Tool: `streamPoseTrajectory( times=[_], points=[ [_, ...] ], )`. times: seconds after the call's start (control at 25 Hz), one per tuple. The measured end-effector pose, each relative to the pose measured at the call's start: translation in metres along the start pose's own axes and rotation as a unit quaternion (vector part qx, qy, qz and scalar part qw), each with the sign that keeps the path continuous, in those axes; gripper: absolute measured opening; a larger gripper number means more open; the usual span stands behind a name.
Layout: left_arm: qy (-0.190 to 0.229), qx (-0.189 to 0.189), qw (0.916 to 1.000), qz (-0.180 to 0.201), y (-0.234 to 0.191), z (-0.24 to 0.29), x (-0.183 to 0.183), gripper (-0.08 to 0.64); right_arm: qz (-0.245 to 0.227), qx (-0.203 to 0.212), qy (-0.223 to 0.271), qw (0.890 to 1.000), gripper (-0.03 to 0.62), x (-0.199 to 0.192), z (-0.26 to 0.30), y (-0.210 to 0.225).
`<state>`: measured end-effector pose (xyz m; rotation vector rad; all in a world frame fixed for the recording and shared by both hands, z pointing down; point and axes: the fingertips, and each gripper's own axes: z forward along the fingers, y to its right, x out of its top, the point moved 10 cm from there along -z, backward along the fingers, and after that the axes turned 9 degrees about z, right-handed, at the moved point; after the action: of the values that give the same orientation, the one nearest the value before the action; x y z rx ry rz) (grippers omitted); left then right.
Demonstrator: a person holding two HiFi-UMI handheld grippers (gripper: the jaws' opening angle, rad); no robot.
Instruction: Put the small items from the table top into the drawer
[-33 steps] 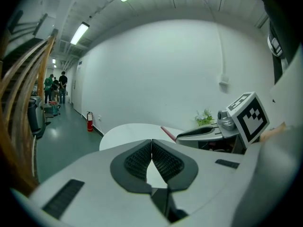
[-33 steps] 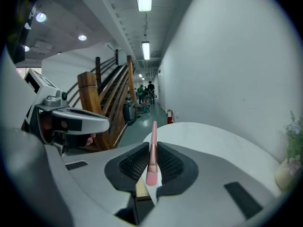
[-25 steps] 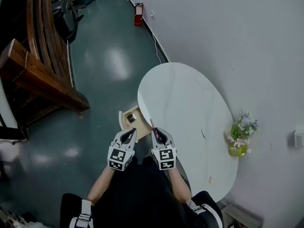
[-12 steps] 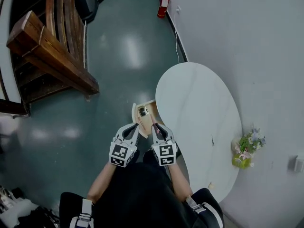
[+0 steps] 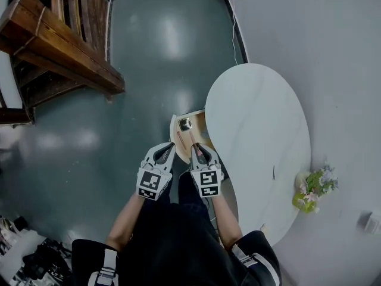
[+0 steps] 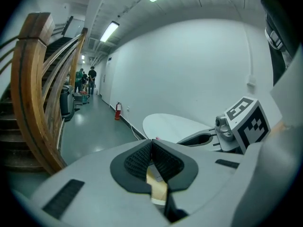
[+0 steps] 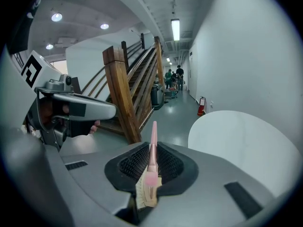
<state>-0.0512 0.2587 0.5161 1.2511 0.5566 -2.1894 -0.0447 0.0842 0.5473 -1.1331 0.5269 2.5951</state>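
While the person looked down from above, the wooden stairs [image 5: 59, 46] at the upper left were cut off by the picture's edge. Near the middle, the left gripper [image 5: 169, 148] had its jaws pressed together with nothing between them. Just right of it, the right gripper [image 5: 197, 149] was clamped on a pink pen [image 5: 193, 138]. The pen's tip stuck out over the open drawer [image 5: 201, 127]. A small dark thing [image 5: 185, 124] lay inside the drawer, too small to name. Part of the drawer was hidden under the white table [image 5: 256, 112]. Farther right on the table, a thin dark item [image 5: 274, 172] was hard to make out. Some flowers [image 5: 315, 183] stood at the table's far right edge.
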Motion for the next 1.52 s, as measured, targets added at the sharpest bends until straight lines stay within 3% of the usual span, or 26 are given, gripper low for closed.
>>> streamPoseTrajectory(
  times=[0.72, 1.24, 1.52],
  points=[
    [-0.053, -0.001, 0.9978, -0.04, -0.034, 0.067, -0.093, 0.02, 0.016, 0.001, -0.084, 0.996, 0.069, -0.083, 0.112, 0.04],
    [-0.059, 0.004, 0.9969, -0.051, -0.046, 0.074, -0.104, 0.02, -0.009, 0.01, -0.137, 0.991, 0.069, -0.11, 0.173, 0.049],
    [-0.062, 0.014, 0.9963, -0.057, -0.052, 0.072, -0.109, 0.02, 0.012, 0.006, -0.179, 0.984, 0.069, -0.126, 0.21, 0.055]
  ],
)
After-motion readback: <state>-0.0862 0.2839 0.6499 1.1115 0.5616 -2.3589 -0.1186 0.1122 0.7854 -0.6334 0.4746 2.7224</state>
